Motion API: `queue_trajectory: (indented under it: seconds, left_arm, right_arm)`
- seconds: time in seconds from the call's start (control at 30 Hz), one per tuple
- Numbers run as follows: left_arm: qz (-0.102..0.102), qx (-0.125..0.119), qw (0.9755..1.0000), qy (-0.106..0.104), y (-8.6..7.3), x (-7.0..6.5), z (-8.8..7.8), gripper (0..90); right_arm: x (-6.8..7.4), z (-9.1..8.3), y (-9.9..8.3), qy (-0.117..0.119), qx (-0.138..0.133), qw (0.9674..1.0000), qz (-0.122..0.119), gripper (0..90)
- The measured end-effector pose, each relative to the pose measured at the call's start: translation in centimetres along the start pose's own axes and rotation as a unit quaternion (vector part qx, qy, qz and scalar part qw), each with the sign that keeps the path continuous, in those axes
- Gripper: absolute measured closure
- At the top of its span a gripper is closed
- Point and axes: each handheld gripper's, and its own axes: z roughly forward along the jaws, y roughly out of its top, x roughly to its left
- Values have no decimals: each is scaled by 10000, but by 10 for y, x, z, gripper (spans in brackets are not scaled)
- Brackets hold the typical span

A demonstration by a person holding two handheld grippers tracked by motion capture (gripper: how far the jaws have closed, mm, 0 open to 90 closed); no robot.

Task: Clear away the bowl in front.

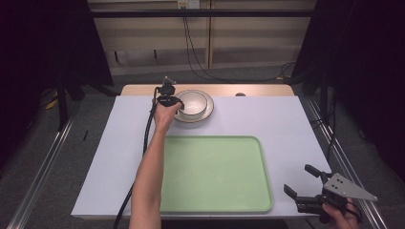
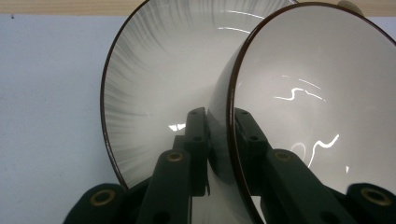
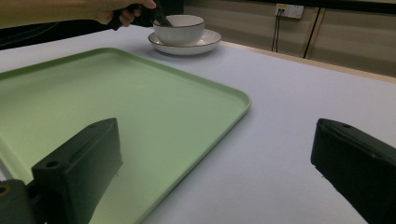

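Bowl [image 2: 308,107] sitting in the plate [image 2: 159,84] at the far edge of the surface [image 1: 267,119], pinched thinly at the rim by the left tongs [image 2: 219,140], liable to slip or drag the plate on lifting; right tongs [image 3: 215,154] agape, empty, near the tray [image 1: 215,171].

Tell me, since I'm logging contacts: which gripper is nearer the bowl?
Left. The left gripper is clamped on the rim of the bowl, which sits on its plate. The right gripper is open near the table's front-right corner.
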Motion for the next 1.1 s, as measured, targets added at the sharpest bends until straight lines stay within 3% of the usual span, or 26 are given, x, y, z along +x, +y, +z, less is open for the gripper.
queue_trajectory:
  seconds: [0.27, 0.47, 0.53, 0.67, 0.83, 1.1]
  left_arm:
    - [-124, 52, 9998, -127, 0, 2, 1, 798]
    - [-399, -34, 9989, -232, 0, 2, 1, 817]
    - [-295, 26, 9994, -191, 0, 3, -1, 819]
    - [-438, -56, 9990, -87, -1, 1, -2, 821]
    - [-462, -70, 9989, -14, -1, 1, -3, 823]
    - [-534, -194, 9983, -83, 2, -1, -14, 823]
  right_arm:
    - [-1, -1, 0, -15, 4, 10000, 0, 15]
    - [-1, -1, 0, -5, 12, 10000, 15, 15]
    - [-1, -1, 0, -10, -1, 10000, -13, 15]
    - [-1, -1, 0, -28, -6, 10000, 3, 15]
    - [-1, -2, 0, 2, -13, 10000, 11, 15]
    - [0, -3, 1, -53, -35, 10000, -2, 15]
